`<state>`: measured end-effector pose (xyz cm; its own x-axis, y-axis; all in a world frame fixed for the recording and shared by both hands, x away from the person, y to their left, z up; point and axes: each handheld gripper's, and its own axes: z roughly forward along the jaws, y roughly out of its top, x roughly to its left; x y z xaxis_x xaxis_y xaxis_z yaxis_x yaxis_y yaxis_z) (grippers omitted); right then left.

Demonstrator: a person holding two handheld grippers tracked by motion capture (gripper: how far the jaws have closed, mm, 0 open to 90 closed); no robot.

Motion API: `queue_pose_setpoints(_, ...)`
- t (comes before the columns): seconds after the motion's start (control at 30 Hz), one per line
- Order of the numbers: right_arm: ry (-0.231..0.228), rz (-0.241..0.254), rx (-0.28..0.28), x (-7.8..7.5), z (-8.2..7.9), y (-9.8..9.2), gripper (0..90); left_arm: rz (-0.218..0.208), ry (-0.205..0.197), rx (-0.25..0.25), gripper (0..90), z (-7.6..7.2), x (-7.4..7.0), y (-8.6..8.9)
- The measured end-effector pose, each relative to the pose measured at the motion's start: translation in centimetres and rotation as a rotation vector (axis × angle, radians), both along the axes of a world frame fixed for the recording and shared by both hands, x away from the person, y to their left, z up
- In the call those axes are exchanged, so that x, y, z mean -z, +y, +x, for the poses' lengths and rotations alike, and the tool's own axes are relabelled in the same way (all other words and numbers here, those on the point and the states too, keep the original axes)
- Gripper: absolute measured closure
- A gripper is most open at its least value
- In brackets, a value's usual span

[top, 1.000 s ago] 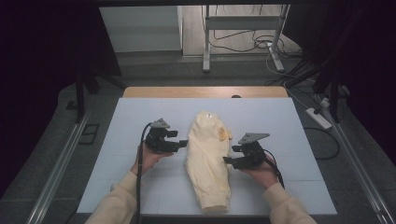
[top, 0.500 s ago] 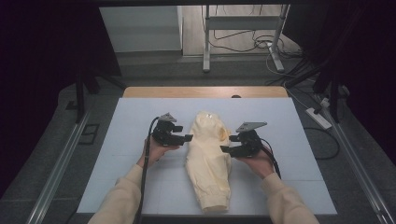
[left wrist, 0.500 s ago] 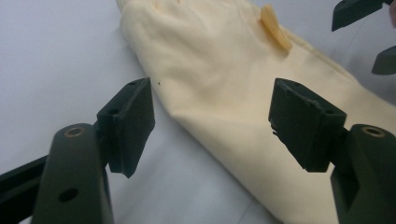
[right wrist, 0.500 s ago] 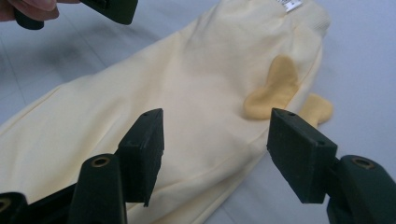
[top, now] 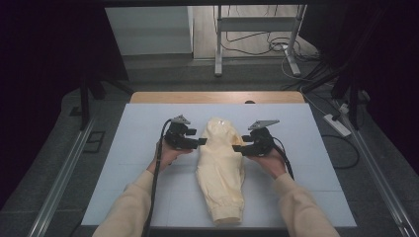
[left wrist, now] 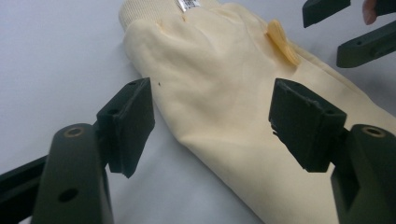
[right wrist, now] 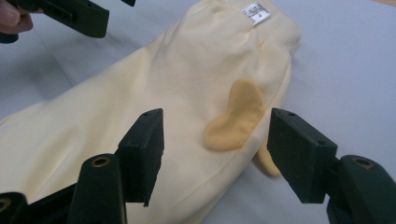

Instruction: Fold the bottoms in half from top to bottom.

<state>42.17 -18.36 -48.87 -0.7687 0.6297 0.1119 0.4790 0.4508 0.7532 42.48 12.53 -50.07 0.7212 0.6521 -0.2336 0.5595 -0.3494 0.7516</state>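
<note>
A pale yellow folded garment lies lengthwise on the white mat, its ribbed collar end farthest from me. My left gripper is at the garment's left edge near the far end, jaws open; in the left gripper view they straddle the cloth without pressing it. My right gripper is at the right edge opposite, open too. In the right gripper view its jaws frame an orange ear-shaped flap and the cloth edge. A white label sits inside the collar.
The mat covers a wooden table. Beyond the table stand a metal stand's legs and loose cables on the floor. A power strip lies at the right. Metal rails run along both sides.
Both hands have moved away from me along the garment and closed in on its upper sides. The jaws keep the same opening. The garment has not moved.
</note>
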Motion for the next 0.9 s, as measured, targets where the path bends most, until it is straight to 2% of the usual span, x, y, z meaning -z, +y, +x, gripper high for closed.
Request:
queue_pose_setpoints(0.3,0.023,0.004,0.028,-0.2,2.3,0.1,36.5,0.019,0.018,0.000,30.4,2.1,0.1,-0.9)
queue_pose_setpoints(0.5,0.025,-0.015,0.039,-0.2,3.9,0.7,36.5,0.040,0.034,-0.016,30.1,3.3,0.5,-1.2)
queue_pose_setpoints(0.7,0.047,-0.024,0.059,0.4,5.5,0.9,36.5,0.047,0.057,-0.031,30.1,4.5,1.2,-1.5)
queue_pose_setpoints(0.9,0.075,-0.041,0.065,1.3,6.4,1.4,36.4,0.063,0.086,-0.036,29.9,5.1,2.0,-2.0)
